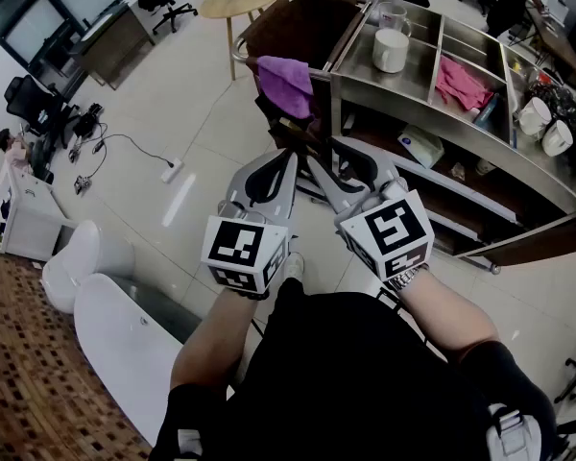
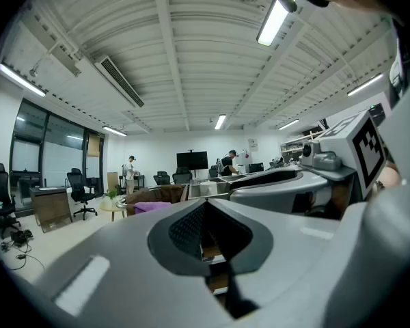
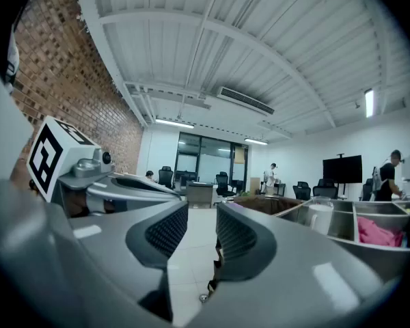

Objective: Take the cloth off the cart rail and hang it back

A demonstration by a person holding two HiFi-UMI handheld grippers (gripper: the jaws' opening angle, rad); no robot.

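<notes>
From the head view, the purple cloth (image 1: 285, 84) lies draped over the rail (image 1: 242, 58) at the near end of the steel cart (image 1: 547, 185). It is folded across the bar, so its long axis runs over the rail and its free ends point down toward the floor (image 1: 182, 113). The left gripper (image 1: 286, 161) and right gripper (image 1: 346, 173) are held side by side close to the body, well short of the cloth. A mug (image 1: 391, 51) and a pink cloth (image 1: 461, 84) sit in the cart's top trays. In the left gripper view the left gripper (image 2: 206, 214) has its jaws together on nothing, with the purple cloth (image 2: 152, 207) far ahead. In the right gripper view the right gripper (image 3: 201, 234) has its jaws apart, and only bare floor shows between them. A pinch that catches one layer or just an edge would probably let the cloth slide off and drop. Rehanging it off-centre could let the heavier side pull it down.
</notes>
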